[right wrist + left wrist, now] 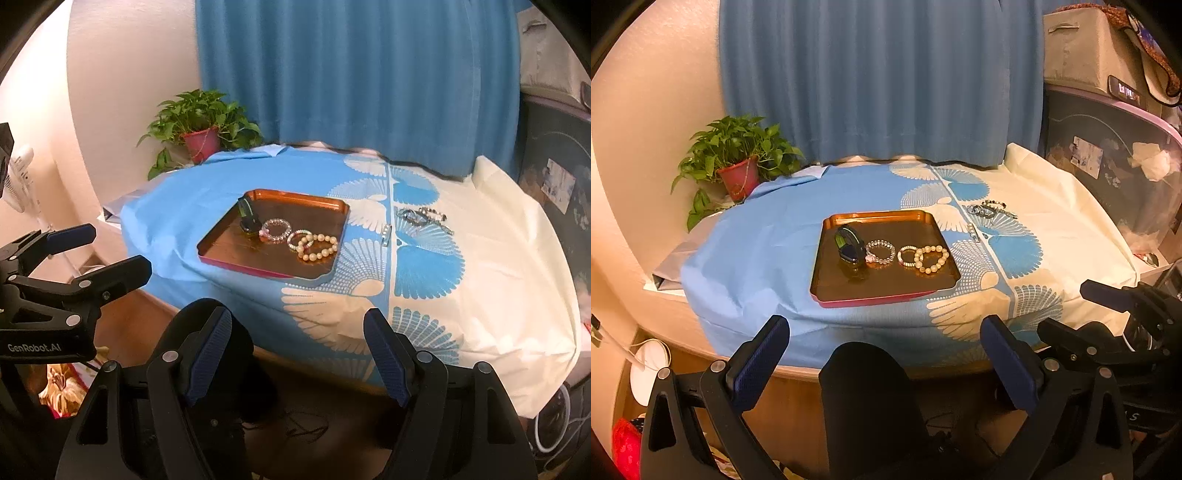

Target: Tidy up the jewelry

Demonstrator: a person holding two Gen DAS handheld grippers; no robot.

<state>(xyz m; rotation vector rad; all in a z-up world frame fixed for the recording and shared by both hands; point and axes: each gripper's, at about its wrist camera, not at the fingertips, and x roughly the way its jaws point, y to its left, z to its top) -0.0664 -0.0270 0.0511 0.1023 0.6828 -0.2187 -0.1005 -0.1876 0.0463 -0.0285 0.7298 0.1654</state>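
Presently we record both tools held back off the near table edge, neither touching anything. Our left gripper point(884, 341) stands with its jaws spread wide and nothing between them; our right gripper point(297, 341) is likewise released and bare.

Only the right wrist view shows the lettering "GenRobot.AI" on the body of the left tool at frame left, and a white fan point(20, 177) against the wall beyond it. Only the left wrist view shows the grey storage box point(1089, 48) stacked on a clear bin point(1115, 162) at the right, and a white round object point(650, 369) on the floor under the table. A label on the bin is too small for us to read.

Both views show the tray point(827, 284) lying on the blue half of the tablecloth point(757, 251). Inside it, left to right, we note a dark wristband with a green stripe point(849, 245), a clear beaded bracelet point(881, 252), a small mixed-bead bracelet point(905, 256) and a large cream pearl bracelet point(931, 259) overlapping the small one.

Outside the tray, on the patterned strip, a small silver clasp piece point(973, 232) lies just beside the tray's right rim. Further back, a cluster of dark and silver bracelets point(990, 209) rests on the cloth, well apart from the tray.

A potted plant point(735, 158) stands at the far left corner, before the blue curtain point(879, 74).
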